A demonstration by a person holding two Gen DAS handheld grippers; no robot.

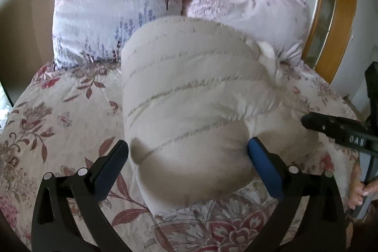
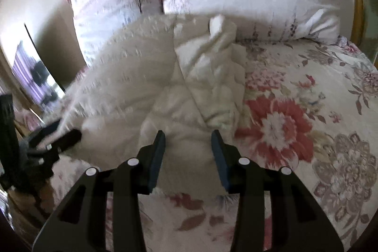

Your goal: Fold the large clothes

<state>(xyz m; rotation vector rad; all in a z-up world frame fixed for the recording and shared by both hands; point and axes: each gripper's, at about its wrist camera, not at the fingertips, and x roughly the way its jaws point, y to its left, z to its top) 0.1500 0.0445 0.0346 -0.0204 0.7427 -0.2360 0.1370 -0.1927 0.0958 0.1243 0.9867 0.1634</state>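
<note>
Nearest in my left wrist view, I am holding the left gripper (image 1: 187, 150) with its jaws spread wide, the blue pads (image 1: 264, 167) straddling the near end of the cream quilted jacket (image 1: 189, 91) without clamping it. In my right wrist view, I am keeping the right gripper (image 2: 187, 142) with its jaws apart too, its tips sitting over the near edge of the same jacket (image 2: 151, 86); I cannot tell whether they are touching the fabric. The jacket is lying bundled and puffy at the centre of the floral bedspread (image 1: 59, 119), stretching from six o'clock toward twelve, with a paler fold poking up at its far end toward one o'clock. At three o'clock in the left view, the right gripper (image 1: 309, 122) is coming in just beside the jacket, the person's hand (image 1: 361, 193) wrapping its handle at four o'clock. Farther off, at eleven and one o'clock, two pink printed pillows (image 1: 118, 4) are leaning upright behind the jacket. At two o'clock, a wooden headboard frame (image 1: 340, 15) is curving past the pillows.
</note>
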